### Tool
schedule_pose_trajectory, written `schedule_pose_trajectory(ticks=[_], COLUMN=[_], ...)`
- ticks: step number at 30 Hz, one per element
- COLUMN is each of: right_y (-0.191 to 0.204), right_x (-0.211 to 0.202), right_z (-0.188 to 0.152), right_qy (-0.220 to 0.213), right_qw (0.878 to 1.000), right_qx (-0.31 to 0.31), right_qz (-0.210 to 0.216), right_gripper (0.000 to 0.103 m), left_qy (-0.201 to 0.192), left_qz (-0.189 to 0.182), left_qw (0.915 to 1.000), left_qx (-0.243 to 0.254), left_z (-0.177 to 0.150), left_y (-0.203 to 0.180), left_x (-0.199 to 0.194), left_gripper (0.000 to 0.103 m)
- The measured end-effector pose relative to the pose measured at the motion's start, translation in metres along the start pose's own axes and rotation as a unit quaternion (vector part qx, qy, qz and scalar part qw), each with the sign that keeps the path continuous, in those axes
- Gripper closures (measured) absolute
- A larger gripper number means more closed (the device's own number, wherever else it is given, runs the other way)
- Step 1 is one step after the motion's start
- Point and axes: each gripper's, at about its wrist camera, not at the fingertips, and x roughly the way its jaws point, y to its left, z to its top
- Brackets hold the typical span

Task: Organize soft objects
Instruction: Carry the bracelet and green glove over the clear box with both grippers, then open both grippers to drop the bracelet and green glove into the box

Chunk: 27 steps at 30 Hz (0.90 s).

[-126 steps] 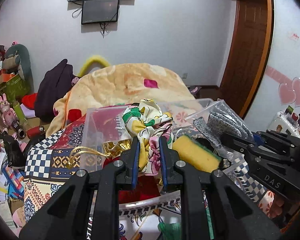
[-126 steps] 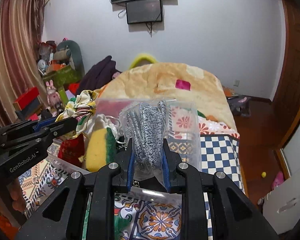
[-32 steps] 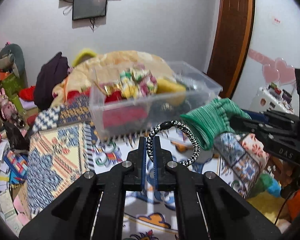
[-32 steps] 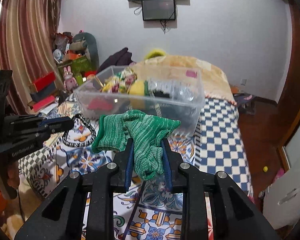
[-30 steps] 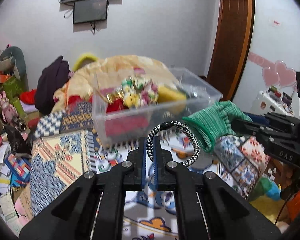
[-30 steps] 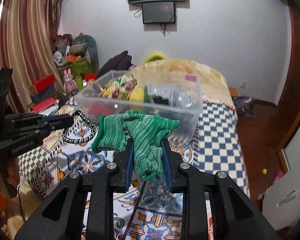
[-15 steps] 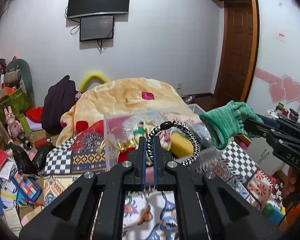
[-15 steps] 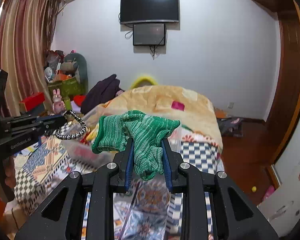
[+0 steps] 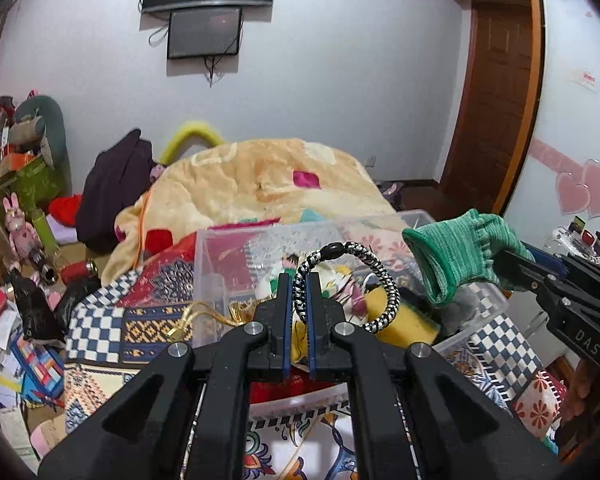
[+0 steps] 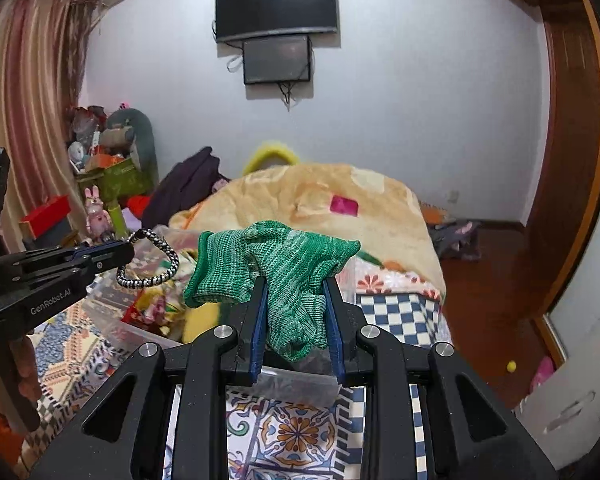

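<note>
Black-and-white braided bracelet (image 9: 346, 286) between the left gripper's (image 9: 298, 300) blue-edged black jaws; mottled green knit glove (image 10: 278, 276) in the right gripper (image 10: 294, 320). Ahead: yellow sponge (image 9: 400, 320) with green backing, peach blanket (image 9: 260, 184) with pink patch.

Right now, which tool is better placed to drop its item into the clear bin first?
Left, probably. The left tool holds the braided ring directly in front of the clear bin, centred on it. The right tool with the green glove sits toward the bin's right end.

Bracelet (image 9: 346, 286) left of glove (image 9: 460, 258), both above bin (image 9: 220, 256).
</note>
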Motion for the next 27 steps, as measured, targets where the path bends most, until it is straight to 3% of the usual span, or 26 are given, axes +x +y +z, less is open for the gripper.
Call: schedule_pose_trajectory(ticks=[10,15,20,27], right_y=[0.0,0.004,0.001,0.001], right_x=[0.019,0.023,0.017,0.003], right_z=[-0.008,-0.007,-0.005,-0.006], right_qy=[0.043,0.052,0.056,0.048], right_qw=[0.999,0.999,0.998,0.998], right_qx=[0.007,-0.004,0.002,-0.004], right_qz=[0.016,0.015,0.028,0.027], right_gripper=[0.079,0.073,0.052,0.048], left_qy=[0.034,0.041,0.033,0.009], left_qz=[0.0,-0.009,-0.011,-0.021], left_qw=[0.9993,0.9989,0.9989,0.9991], left_qx=[-0.017,-0.02,-0.032,-0.037], left_z=[-0.014,-0.018,-0.02,-0.017], left_y=[0.007,0.006,0.01,0.011], left_x=[0.026,0.023,0.011,-0.02], left_gripper=[0.098,0.097,0.073,0.07])
